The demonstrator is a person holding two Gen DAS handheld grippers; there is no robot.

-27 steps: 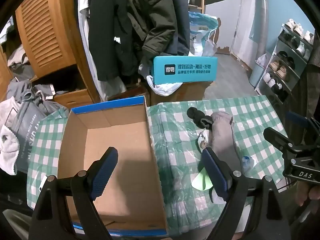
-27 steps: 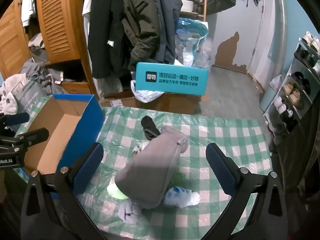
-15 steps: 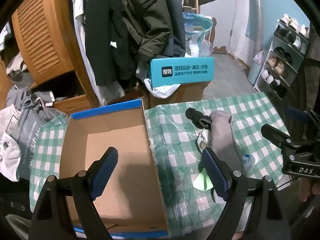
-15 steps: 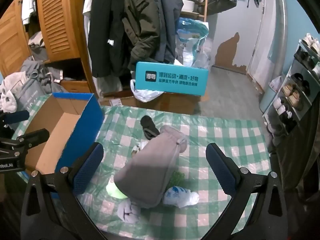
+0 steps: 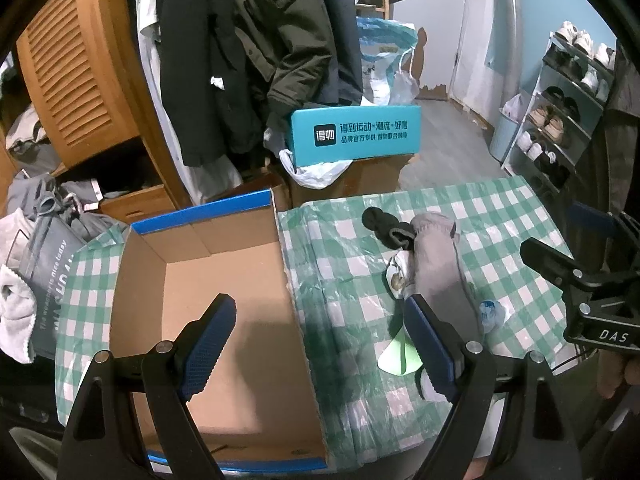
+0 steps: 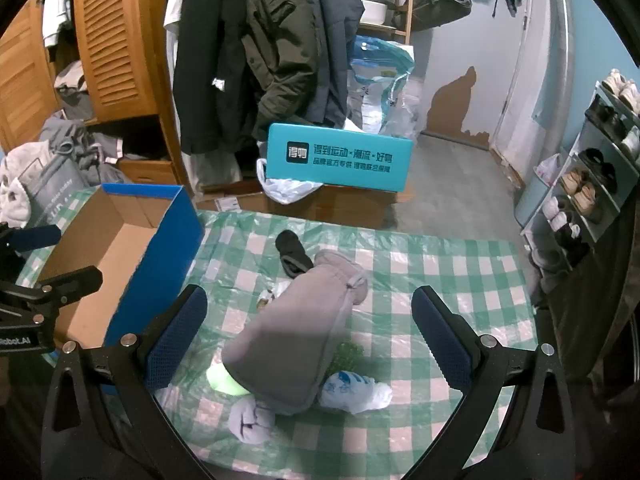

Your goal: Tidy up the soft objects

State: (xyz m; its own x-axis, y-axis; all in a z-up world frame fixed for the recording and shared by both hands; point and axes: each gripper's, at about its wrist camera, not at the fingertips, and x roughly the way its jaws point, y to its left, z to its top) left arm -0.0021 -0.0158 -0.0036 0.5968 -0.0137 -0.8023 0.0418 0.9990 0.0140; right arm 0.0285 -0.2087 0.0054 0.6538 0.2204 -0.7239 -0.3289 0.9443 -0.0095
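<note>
A grey folded garment (image 6: 296, 336) lies on the green checked table, over a pile of soft things: a black sock (image 6: 292, 254), a light green cloth (image 6: 224, 380), a white-blue plastic bag (image 6: 352, 390) and a small grey sock (image 6: 250, 420). The garment also shows in the left wrist view (image 5: 434, 264). An open cardboard box (image 5: 224, 292) with a blue rim stands on the table's left. My left gripper (image 5: 320, 340) is open and empty above the box's right wall. My right gripper (image 6: 308, 340) is open and empty above the garment.
A teal box (image 6: 340, 160) stands on cartons beyond the table's far edge. Coats (image 6: 272, 48) hang behind it. A wooden louvred wardrobe (image 6: 116, 36) and piled clothes are at the left. A shoe rack (image 6: 600, 172) is at the right.
Both grippers have drifted slightly; the views shifted a little. The objects on the table have not moved.
</note>
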